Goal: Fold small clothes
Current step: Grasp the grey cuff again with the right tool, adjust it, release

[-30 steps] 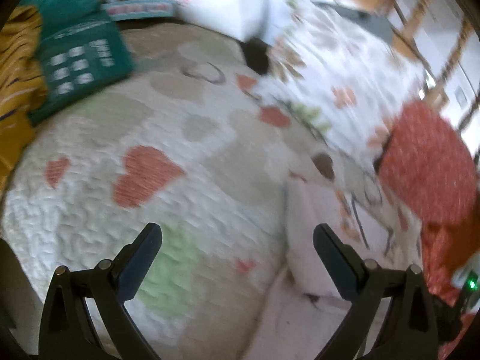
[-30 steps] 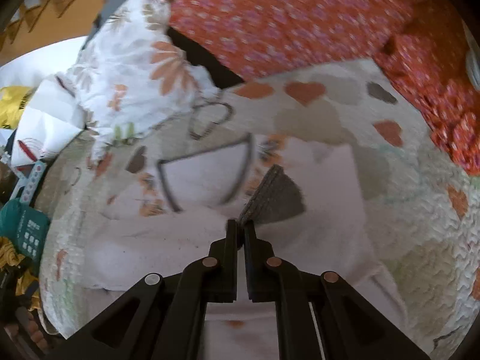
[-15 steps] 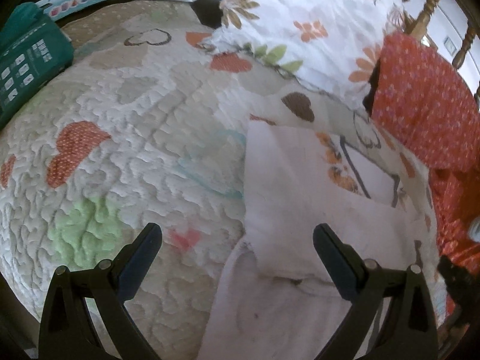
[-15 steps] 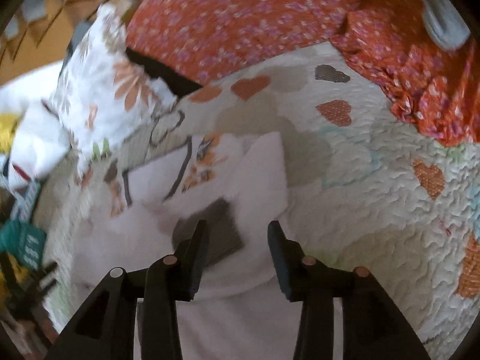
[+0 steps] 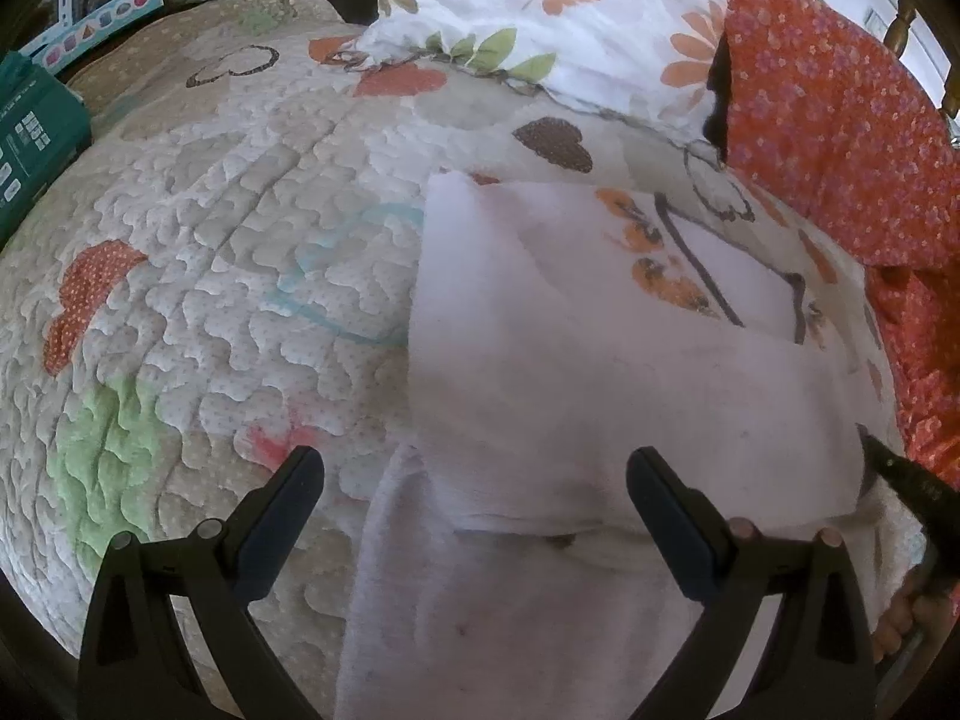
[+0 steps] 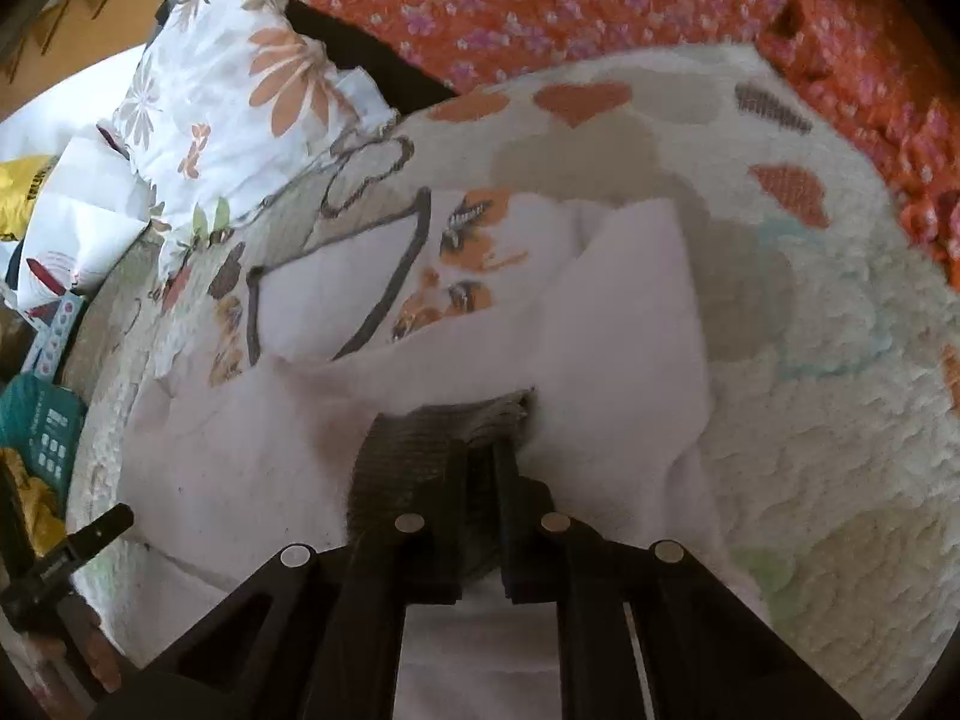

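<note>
White shirt [image 5: 600, 396], soft and smooth, lies half-folded on the bumpy quilt [image 5: 210, 312] in front of you, its near layer doubled over an orange flower print and a dark drawn outline. A grey ribbed band [image 6: 414, 444] shows at the fold. Your right gripper [image 6: 480, 462] has its jaws closing, the fingers nearly together and pinching the shirt at that grey band. Your left gripper [image 5: 474, 498] hangs with its fingers wide apart over the shirt's near hem, nothing between them. A flowered pillow [image 5: 540, 18] and an orange spotted cloth [image 5: 840, 138] lie beyond; a teal box [image 5: 30, 138] sits at the quilt's left edge.
</note>
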The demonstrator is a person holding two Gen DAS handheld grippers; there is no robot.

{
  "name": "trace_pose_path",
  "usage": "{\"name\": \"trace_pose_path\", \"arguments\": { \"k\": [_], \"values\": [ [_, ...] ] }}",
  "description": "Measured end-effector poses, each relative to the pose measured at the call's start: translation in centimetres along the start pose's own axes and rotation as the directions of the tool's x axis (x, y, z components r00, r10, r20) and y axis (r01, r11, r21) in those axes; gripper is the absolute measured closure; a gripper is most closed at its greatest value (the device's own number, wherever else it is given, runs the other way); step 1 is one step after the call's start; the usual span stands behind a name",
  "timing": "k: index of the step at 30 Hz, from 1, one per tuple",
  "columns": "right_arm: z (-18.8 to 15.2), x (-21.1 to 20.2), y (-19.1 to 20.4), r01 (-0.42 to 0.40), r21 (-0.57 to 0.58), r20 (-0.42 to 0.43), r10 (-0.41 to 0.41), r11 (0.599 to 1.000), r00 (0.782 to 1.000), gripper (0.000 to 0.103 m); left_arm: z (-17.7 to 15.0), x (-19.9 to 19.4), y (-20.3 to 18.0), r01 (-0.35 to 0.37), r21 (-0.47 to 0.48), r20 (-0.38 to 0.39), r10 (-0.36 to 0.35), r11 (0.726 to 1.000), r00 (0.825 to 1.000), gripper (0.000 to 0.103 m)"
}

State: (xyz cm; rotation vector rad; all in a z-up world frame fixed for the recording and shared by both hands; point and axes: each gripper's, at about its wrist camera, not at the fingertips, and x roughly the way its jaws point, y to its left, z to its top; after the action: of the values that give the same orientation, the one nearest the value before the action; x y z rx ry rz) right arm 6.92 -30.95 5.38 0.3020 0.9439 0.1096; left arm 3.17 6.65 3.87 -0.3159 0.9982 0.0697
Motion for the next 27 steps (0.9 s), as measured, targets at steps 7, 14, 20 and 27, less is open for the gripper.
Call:
{"name": "trace_pose_path", "arguments": {
  "k": [7, 14, 20, 27],
  "values": [
    [1.0, -2.4, -3.7, 0.175, 0.108, 0.077, -0.184, 0.979, 0.98, 0.102, 0.0, 0.2, 0.1, -0.014, 0.004, -0.014, 0.014, 1.0, 1.0, 0.002],
    [1.0, -2.5, -3.8, 0.023, 0.131, 0.087, -0.035, 0.991, 0.996, 0.086, -0.1, 0.5, 0.5, -0.001, -0.024, -0.036, 0.0, 1.0, 0.999, 0.002],
    [0.5, 0.2, -2.1, -0.015, 0.087, 0.034, 0.012, 0.996, 0.999, 0.062, -0.1, -0.2, 0.4, 0.027, -0.024, -0.012, -0.027, 0.999, 1.0, 0.002],
    [0.2, 0.3, -0.5, 0.059, 0.024, 0.035, -0.06, 0.998, 0.998, 0.097, 0.3, -0.6, 0.4, 0.027, -0.039, 0.007, -0.026, 0.999, 1.0, 0.002]
  ]
}}
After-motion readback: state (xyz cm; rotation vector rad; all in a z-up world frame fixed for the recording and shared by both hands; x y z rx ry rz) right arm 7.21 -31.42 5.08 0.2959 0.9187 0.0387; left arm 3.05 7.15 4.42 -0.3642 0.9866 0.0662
